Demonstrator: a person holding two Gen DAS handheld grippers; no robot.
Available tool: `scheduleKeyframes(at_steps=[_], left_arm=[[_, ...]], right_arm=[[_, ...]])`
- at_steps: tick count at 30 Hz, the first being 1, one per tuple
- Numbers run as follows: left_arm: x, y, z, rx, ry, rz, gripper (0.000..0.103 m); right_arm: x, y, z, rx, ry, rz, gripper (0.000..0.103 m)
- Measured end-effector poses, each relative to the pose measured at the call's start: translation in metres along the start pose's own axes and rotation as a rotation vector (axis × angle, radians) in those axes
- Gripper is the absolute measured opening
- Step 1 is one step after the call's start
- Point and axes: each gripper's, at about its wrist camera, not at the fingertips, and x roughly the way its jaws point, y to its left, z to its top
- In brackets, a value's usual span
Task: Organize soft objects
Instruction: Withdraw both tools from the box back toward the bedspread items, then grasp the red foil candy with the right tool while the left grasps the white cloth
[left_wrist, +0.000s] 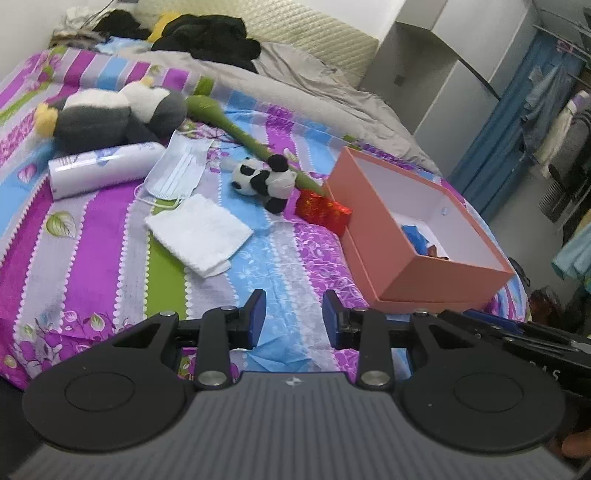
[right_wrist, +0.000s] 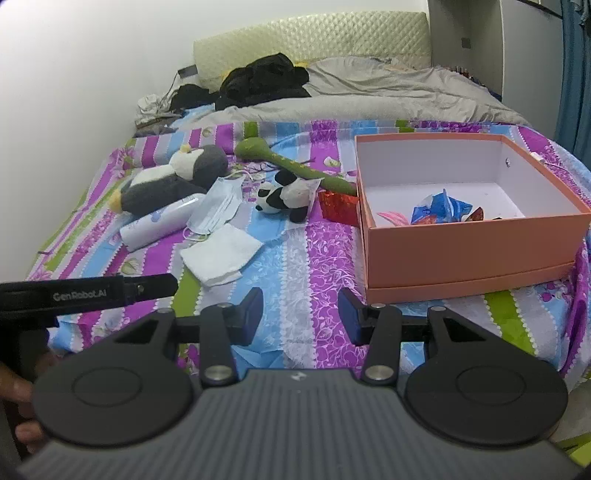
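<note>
Claws (right_wrist: 301, 317) apart — orange box (right_wrist: 476, 240) holds wrappers (right_wrist: 441, 210).

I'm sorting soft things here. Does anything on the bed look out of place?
Yes: a rigid white bottle lies on its side among the plush toys, and crumpled wrappers sit in the orange box.

Both tools look alike: a ribbed grey housing with a small white emblem, two round black discs, black linkage arms with silver screw heads. The left tongs (left_wrist: 293, 317) and right tongs (right_wrist: 301, 315) carry dark blue pads. White lettering "GenRobot.AI" marks a black bar at the right wrist view's left edge.
</note>
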Motion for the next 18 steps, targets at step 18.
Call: scheduleKeyframes(at_steps=[18], left_arm=[[0.087,0.094,0.008,-0.268,-0.028,0.064,0.046]], right_arm=[[0.114,-0.006,0.061,-0.163,0.044,0.061,0.048]])
